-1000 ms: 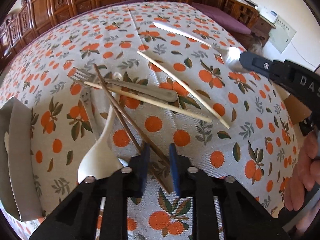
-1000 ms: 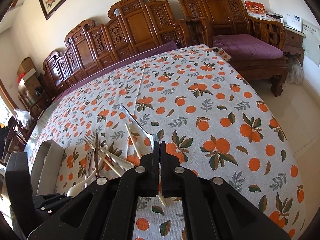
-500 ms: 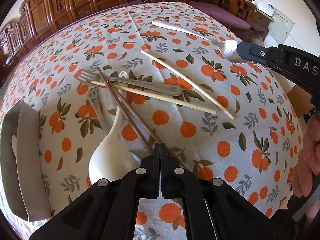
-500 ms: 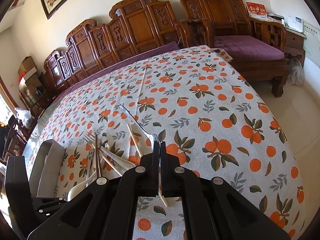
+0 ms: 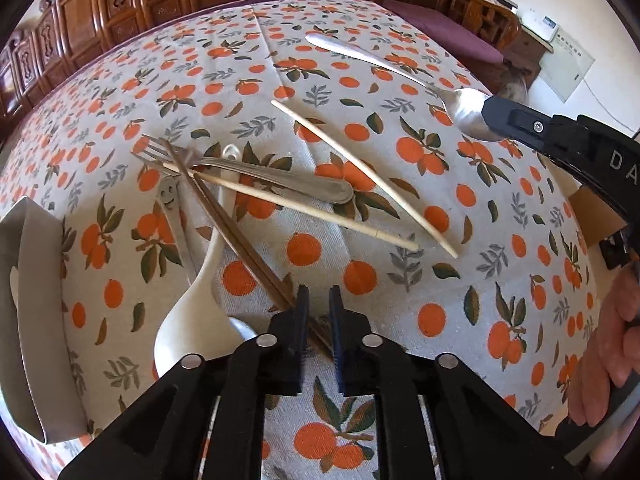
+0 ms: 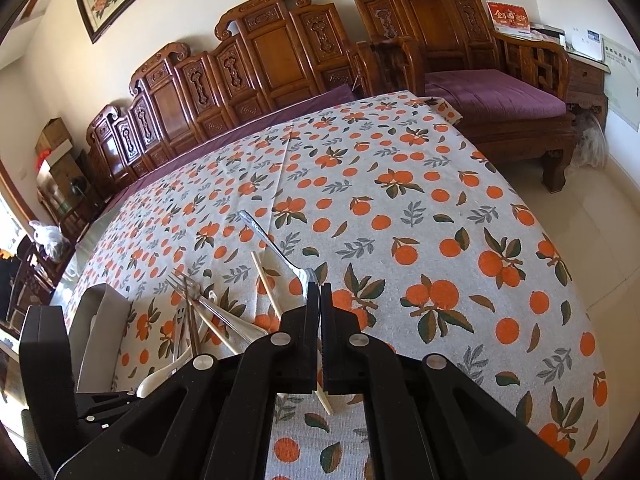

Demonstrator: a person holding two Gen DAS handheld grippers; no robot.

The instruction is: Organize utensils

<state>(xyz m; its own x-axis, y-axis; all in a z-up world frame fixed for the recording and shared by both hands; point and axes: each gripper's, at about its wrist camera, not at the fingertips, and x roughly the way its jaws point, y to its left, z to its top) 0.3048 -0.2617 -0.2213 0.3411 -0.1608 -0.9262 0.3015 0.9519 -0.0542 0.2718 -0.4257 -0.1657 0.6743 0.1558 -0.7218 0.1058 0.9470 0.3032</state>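
The left tool, jaws just reopening to a narrow gap, is straddling the brown chopsticks at lower centre, seemingly to lift them, while the right tool, fully closed, is resting against the metal spoon.

An orange-print tablecloth covers the table, carved wooden chairs behind it.

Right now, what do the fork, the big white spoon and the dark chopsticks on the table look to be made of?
The fork looks like polished metal, probably steel: grey with bright glints. The big white spoon seems ceramic or plastic: smooth, opaque, softly shiny; I cannot tell which. The dark chopsticks look like brown wood, matte, though dyed bamboo is possible.
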